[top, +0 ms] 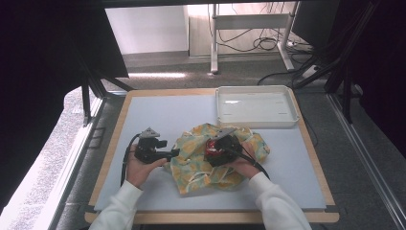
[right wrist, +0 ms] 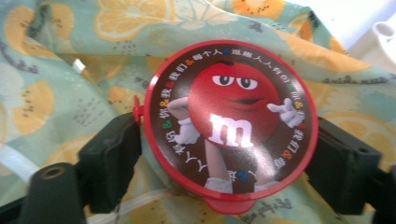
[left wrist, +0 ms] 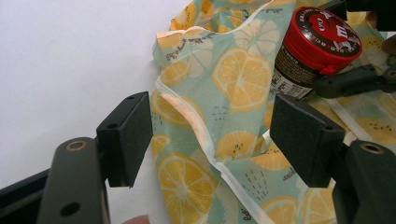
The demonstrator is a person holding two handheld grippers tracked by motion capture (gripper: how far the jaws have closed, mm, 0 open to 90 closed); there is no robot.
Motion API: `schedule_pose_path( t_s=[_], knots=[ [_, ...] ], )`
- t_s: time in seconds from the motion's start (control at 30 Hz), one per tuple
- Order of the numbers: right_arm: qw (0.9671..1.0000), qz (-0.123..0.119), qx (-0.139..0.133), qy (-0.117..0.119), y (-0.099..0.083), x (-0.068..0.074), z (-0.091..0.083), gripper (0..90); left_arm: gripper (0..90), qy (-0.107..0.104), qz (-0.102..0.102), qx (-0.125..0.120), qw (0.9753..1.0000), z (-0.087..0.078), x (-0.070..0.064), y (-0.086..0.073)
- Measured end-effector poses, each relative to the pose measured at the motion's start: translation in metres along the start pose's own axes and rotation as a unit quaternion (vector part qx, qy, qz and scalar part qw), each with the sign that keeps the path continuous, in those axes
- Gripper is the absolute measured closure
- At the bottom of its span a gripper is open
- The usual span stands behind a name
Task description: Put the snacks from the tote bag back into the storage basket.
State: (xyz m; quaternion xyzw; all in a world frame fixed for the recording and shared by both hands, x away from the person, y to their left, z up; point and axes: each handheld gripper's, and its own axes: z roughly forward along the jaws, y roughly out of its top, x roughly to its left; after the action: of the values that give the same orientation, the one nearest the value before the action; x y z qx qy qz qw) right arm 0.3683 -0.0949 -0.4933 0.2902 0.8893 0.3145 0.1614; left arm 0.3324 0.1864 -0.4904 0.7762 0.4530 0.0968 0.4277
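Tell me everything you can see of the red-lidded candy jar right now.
The candy jar is small and round, with a dark labelled body and a glossy red plastic lid printed with a red cartoon candy figure, a white "m" and a ring of small characters. A little tab sticks out from the lid's rim. The lid looks shut. The jar stands tilted on the lemon-print cloth, with the right tool closed on its sides just under the lid. The left tool is open beside it, over the cloth's edge.
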Motion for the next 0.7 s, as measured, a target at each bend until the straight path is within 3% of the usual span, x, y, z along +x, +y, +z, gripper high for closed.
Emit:
schedule_pose_path(
  t_s=[0.3, 0.7],
  knots=[
    [1.0000, -0.008, -0.004, 0.000, 0.001, 0.000, -0.002, 24.3, 29.9, -0.001, -0.001, 0.000, 1.0000, 0.000, 0.001, 0.000],
    [0.9996, -0.006, -0.028, 0.003, 0.005, -0.001, -0.019, 24.6, 29.9, -0.001, -0.003, 0.002, 1.0000, 0.000, 0.001, 0.000]
  ],
)
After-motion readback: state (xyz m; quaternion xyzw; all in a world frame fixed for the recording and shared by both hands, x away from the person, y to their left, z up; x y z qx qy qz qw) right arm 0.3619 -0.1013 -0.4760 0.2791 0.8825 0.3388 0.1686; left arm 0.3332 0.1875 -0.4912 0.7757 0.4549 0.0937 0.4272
